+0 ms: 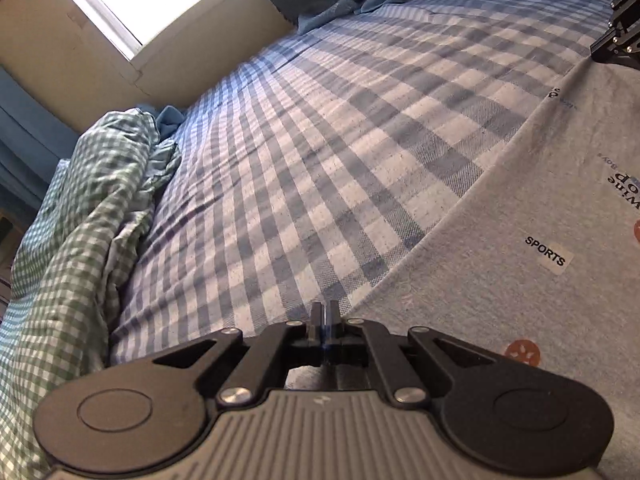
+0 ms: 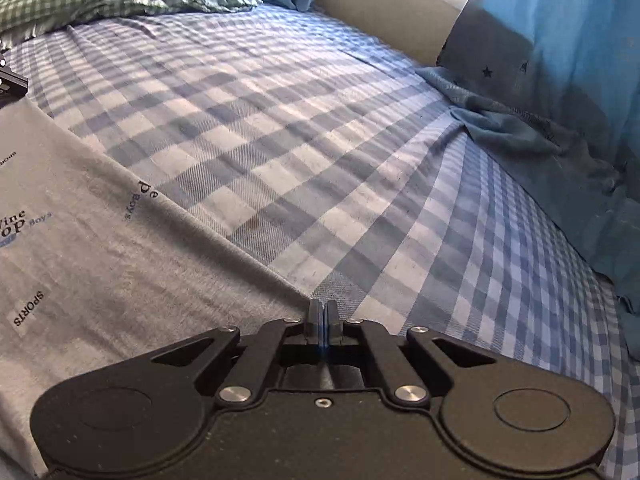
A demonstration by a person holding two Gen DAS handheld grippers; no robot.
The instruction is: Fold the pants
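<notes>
Grey printed pants (image 1: 540,208) lie flat on a blue checked bed sheet (image 1: 320,140). They carry a "SPORTS" label and orange dots. My left gripper (image 1: 325,312) is shut, its fingertips at the pants' far edge, and appears to pinch the fabric there. My right gripper (image 2: 322,310) is shut at the other end of the same edge of the pants (image 2: 100,248), also seeming to pinch it. The right gripper shows in the left wrist view at the top right (image 1: 618,32). The left gripper's edge shows in the right wrist view at the far left (image 2: 10,84).
A green checked quilt (image 1: 80,220) is bunched at one end of the bed. A blue star-print pillow (image 2: 560,60) and a rumpled teal cloth (image 2: 520,132) lie at the other end. A beige wall and a bright window (image 1: 140,0) run behind the bed.
</notes>
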